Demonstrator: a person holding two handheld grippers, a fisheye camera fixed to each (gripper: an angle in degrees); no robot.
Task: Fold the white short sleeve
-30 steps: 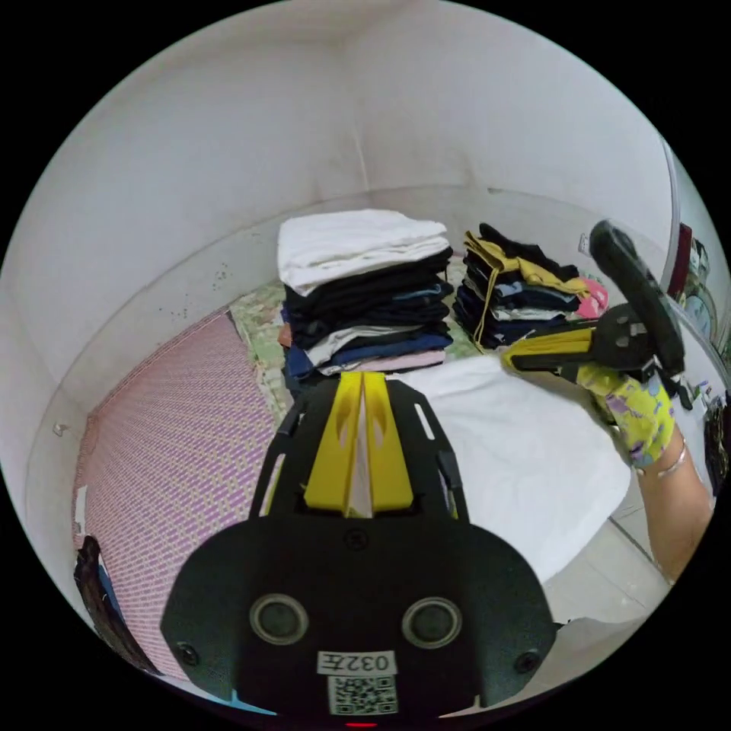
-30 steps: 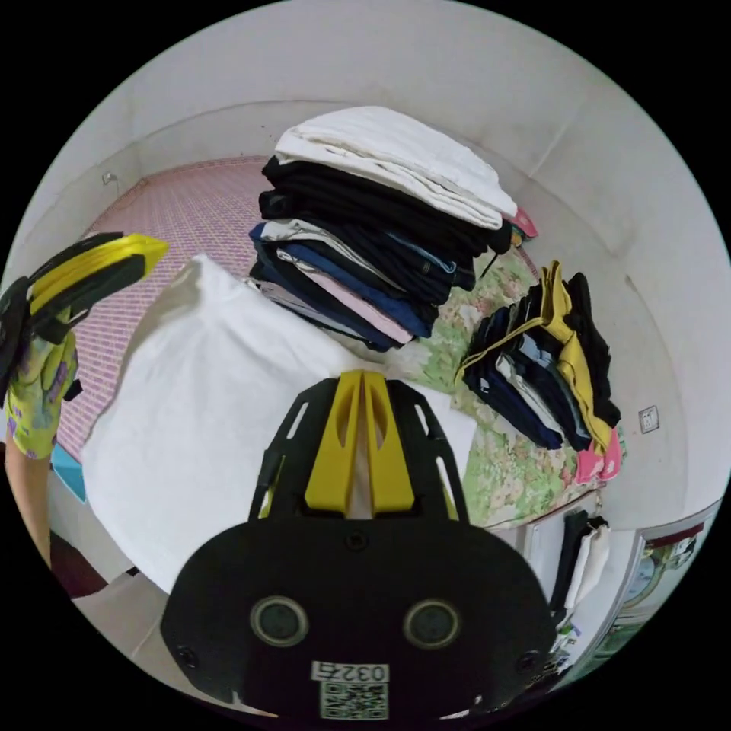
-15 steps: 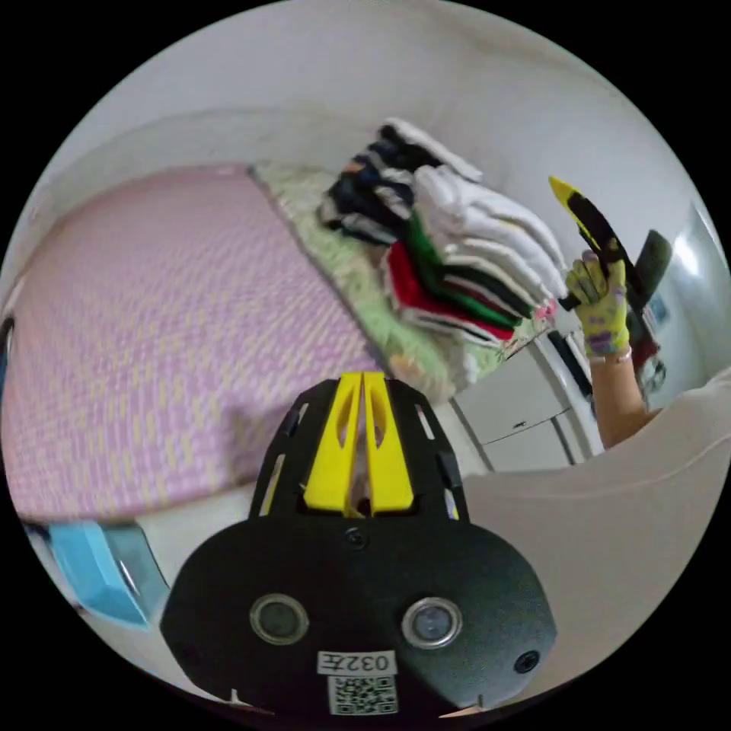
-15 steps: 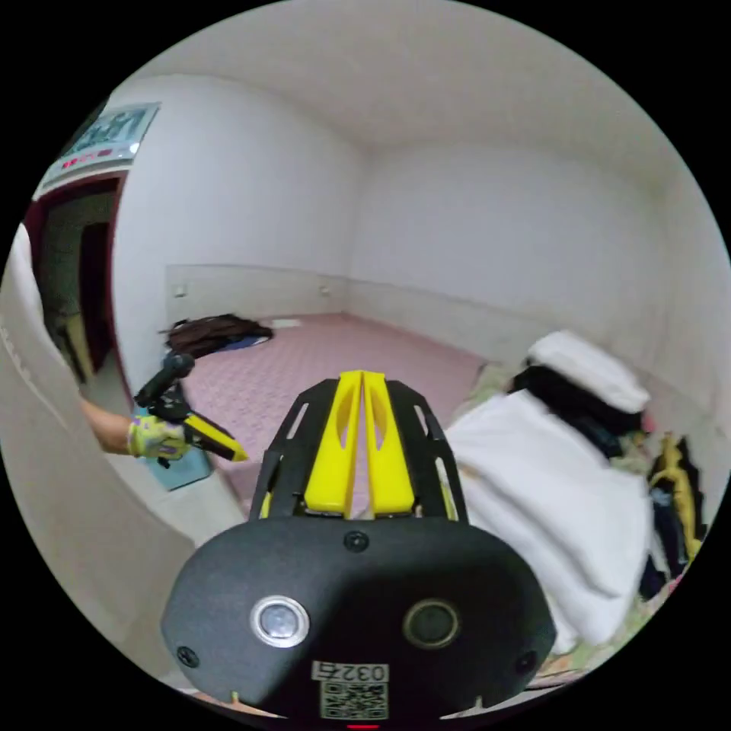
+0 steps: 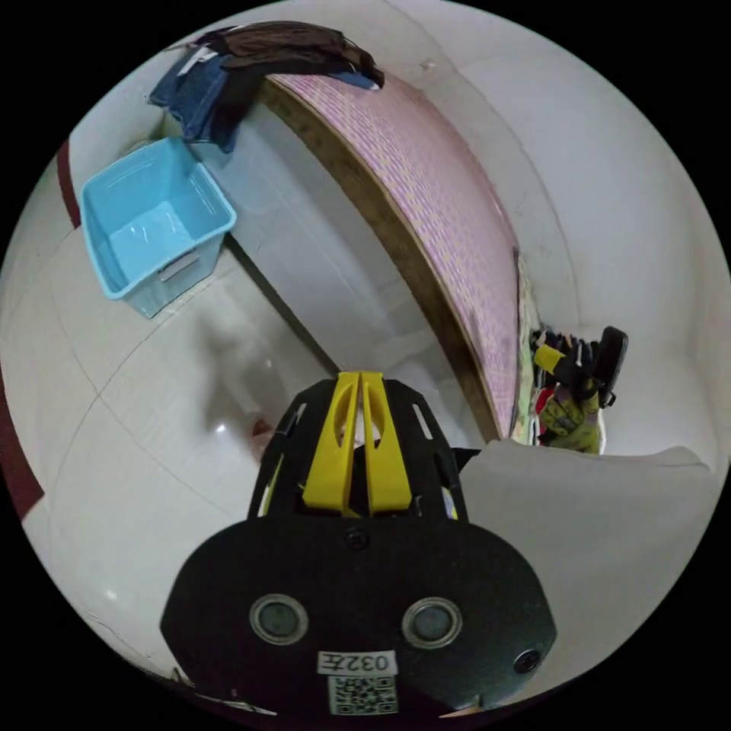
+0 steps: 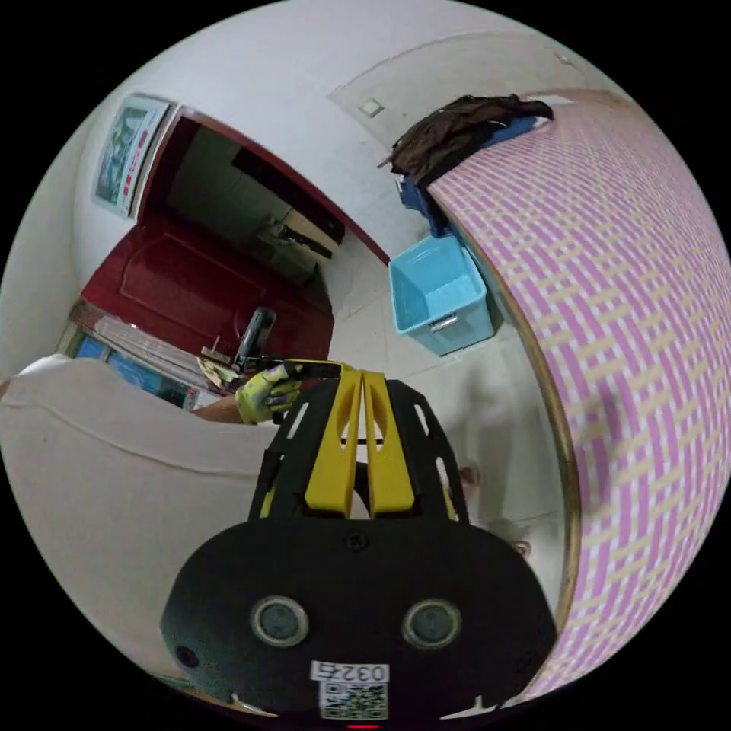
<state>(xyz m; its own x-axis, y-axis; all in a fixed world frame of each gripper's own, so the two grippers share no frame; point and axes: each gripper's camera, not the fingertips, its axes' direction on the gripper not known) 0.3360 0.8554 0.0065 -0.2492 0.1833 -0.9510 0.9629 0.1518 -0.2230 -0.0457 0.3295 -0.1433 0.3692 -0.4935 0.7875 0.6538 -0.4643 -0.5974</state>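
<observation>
No folding is under way at this moment, as I judge it. The left gripper (image 5: 356, 449) points down at the glossy pale tiled floor (image 5: 114, 426), its yellow fingers (image 5: 332, 457) clenched together with nothing between them. The right gripper (image 6: 362, 449) is likewise clenched and empty, aimed past the edge of the bed with the pink-and-cream woven mat (image 6: 640, 304) toward a dark red door (image 6: 175, 282).

The white short sleeve is not identifiable in either view; a pile of folded clothes (image 5: 550, 364) sits far off at about 3 o'clock in the left gripper view, too small to pick a white piece from. The pale cloth low in both views seems to be the person's own top.

The next move, I judge, calls for turning both grippers back toward the bed and finding the shirt.

A light blue plastic basket (image 5: 99, 251) stands on the floor at about 10 o'clock in the left gripper view, beside the bed, and looks empty. A heap of brown and blue clothes (image 5: 282, 46) lies on the bed's end above it.
</observation>
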